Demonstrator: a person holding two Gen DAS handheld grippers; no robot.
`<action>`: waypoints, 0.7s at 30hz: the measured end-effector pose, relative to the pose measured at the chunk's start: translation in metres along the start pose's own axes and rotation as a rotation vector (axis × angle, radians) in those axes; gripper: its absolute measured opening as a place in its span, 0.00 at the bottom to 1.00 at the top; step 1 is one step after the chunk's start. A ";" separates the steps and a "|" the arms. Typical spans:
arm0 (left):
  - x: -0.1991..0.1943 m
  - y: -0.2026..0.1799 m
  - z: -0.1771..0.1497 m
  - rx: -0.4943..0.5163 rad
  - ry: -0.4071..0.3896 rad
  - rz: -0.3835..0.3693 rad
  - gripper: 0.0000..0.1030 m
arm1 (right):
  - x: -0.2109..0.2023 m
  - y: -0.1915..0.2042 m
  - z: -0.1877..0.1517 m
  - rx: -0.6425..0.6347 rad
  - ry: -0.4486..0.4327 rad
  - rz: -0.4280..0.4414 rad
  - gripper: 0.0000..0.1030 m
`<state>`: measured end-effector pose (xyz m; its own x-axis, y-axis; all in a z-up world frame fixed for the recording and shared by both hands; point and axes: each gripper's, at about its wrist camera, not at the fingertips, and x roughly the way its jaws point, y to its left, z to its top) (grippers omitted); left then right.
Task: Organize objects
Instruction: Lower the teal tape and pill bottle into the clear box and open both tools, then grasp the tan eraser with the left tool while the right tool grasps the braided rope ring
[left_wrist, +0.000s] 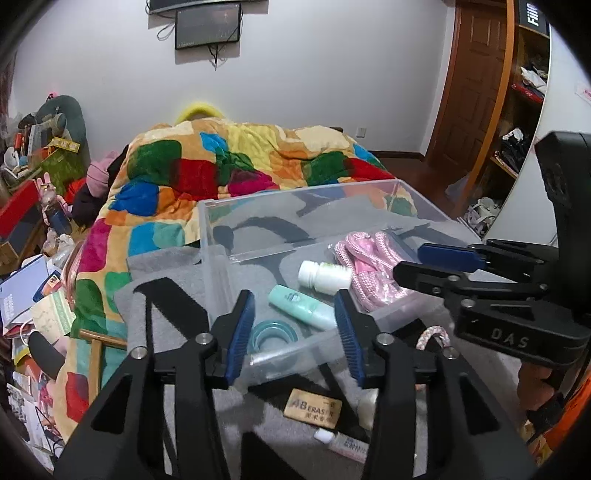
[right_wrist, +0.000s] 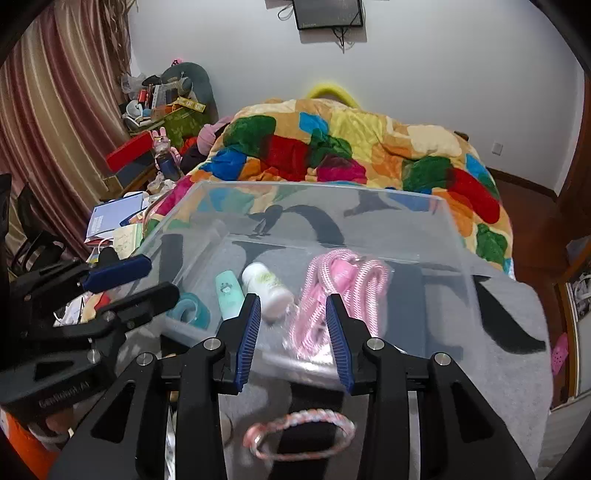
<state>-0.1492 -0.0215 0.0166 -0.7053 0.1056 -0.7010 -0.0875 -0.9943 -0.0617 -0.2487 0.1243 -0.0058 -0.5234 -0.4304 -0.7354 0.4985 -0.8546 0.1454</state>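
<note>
A clear plastic box stands on a grey and black mat. It holds a pink rope bundle, a white bottle, a teal tube and a teal tape roll. My left gripper is open and empty above the box's near wall. My right gripper is open and empty, also at the near wall. A pink braided bracelet lies on the mat in front of the box.
An eraser block, a small white bottle and a small tube lie on the mat near the left gripper. A bed with a colourful quilt is behind the box. Clutter fills the floor at left.
</note>
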 end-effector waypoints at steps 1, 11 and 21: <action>-0.005 0.000 -0.002 0.000 -0.009 -0.002 0.49 | -0.004 0.000 -0.002 -0.002 -0.005 -0.001 0.33; -0.031 0.004 -0.022 0.002 -0.022 -0.001 0.60 | -0.047 -0.002 -0.029 -0.037 -0.067 -0.015 0.46; -0.012 0.009 -0.061 0.015 0.105 -0.014 0.66 | -0.051 -0.006 -0.066 -0.070 -0.025 -0.032 0.67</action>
<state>-0.0983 -0.0329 -0.0189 -0.6262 0.1160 -0.7710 -0.1077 -0.9923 -0.0617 -0.1791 0.1706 -0.0129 -0.5565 -0.4115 -0.7218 0.5283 -0.8458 0.0749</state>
